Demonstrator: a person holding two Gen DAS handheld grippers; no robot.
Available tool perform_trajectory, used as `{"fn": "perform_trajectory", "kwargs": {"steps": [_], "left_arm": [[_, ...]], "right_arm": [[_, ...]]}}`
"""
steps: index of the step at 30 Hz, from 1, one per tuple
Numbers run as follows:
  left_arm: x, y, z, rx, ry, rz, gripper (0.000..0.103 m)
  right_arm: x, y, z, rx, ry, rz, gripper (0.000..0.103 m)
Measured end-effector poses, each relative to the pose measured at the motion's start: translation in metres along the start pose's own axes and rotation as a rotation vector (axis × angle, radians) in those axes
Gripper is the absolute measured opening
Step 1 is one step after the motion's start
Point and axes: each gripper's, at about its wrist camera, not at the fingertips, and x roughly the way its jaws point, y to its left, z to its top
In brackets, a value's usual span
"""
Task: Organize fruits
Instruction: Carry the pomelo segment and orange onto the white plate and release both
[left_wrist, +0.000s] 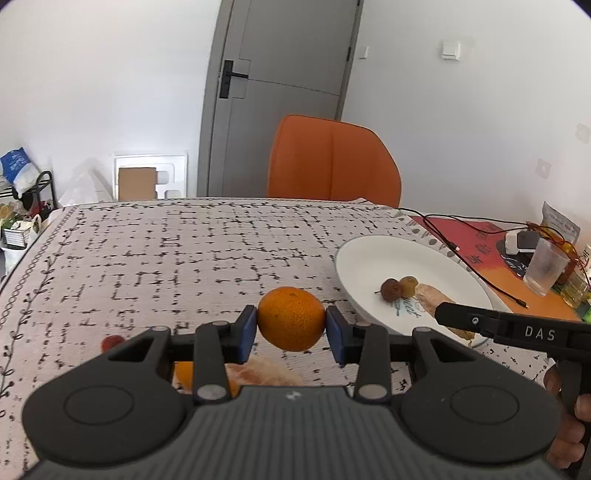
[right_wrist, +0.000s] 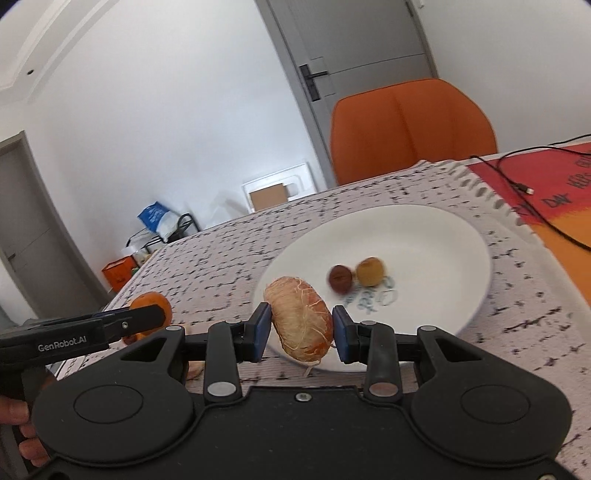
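The table, under its white cloth with black marks (left_wrist: 184, 251), was the biggest thing there, and near its right side sat the white plate (left_wrist: 373, 258). The left gripper (left_wrist: 291, 328) was closed on a whole orange (left_wrist: 291, 318), its blue pads (left_wrist: 246, 332) pressed to both sides, lifted just left of the plate. The right gripper (right_wrist: 301, 328) was closed on a peeled orange piece (right_wrist: 299, 319), stringy and soft, held over the plate's near rim.

Two little fruits, one dark brown (right_wrist: 340, 277) and one yellow (right_wrist: 369, 272), lay touching in the plate.

I thought the round orange could slip or roll off the low rim if dropped fast. The soft piece could squash or stick to a pad. The two grippers were near each other, so they might bump.
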Motion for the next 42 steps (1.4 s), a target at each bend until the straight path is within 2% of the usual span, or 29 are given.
{"fn": "perform_trajectory", "kwargs": {"steps": [16, 32, 37, 39, 42], "left_arm": [[0.033, -0.039, 0.009, 0.071, 0.033, -0.05, 0.039], [0.06, -0.067, 0.014, 0.11, 0.066, -0.074, 0.039], [0.061, -0.07, 0.015, 0.113, 0.085, -0.06, 0.044], [0.058, -0.067, 0.015, 0.11, 0.084, -0.055, 0.052], [0.053, -0.059, 0.014, 0.102, 0.084, -0.034, 0.057]], "right_arm": [[-0.005, -0.041, 0.002, 0.037, -0.027, -0.096, 0.034], [-0.006, -0.058, 0.013, 0.045, -0.069, -0.124, 0.036], [-0.01, -0.057, 0.012, 0.045, -0.089, -0.148, 0.042], [-0.013, -0.056, 0.012, 0.047, -0.091, -0.149, 0.045], [-0.015, -0.054, 0.011, 0.049, -0.087, -0.152, 0.047]]}}
